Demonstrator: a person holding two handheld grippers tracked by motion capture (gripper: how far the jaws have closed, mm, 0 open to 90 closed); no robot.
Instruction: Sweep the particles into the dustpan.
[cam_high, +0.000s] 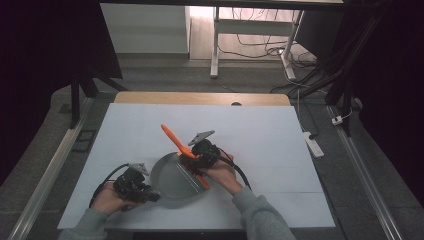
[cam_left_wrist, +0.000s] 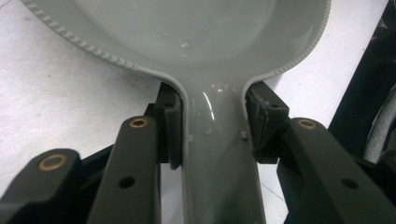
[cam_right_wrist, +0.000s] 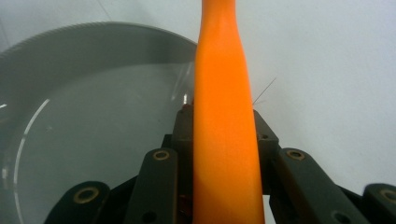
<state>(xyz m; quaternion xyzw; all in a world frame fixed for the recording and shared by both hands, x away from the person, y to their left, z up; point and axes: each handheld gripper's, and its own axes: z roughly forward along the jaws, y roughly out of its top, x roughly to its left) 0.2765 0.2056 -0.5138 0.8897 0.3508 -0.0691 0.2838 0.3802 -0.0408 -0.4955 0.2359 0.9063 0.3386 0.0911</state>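
Bare white table (cam_high: 240, 125) behind and to both sides, grey dustpan (cam_high: 172, 180) and orange brush (cam_high: 181, 148) apparently crowding the near middle.

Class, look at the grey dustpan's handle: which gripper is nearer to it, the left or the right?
Left. The left gripper has its jaws clamped on the grey dustpan's handle. The right gripper is across the pan, holding the orange brush.

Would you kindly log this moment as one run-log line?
left claw: shut on dustpan handle | right claw: shut on orange brush | brush over dustpan | table
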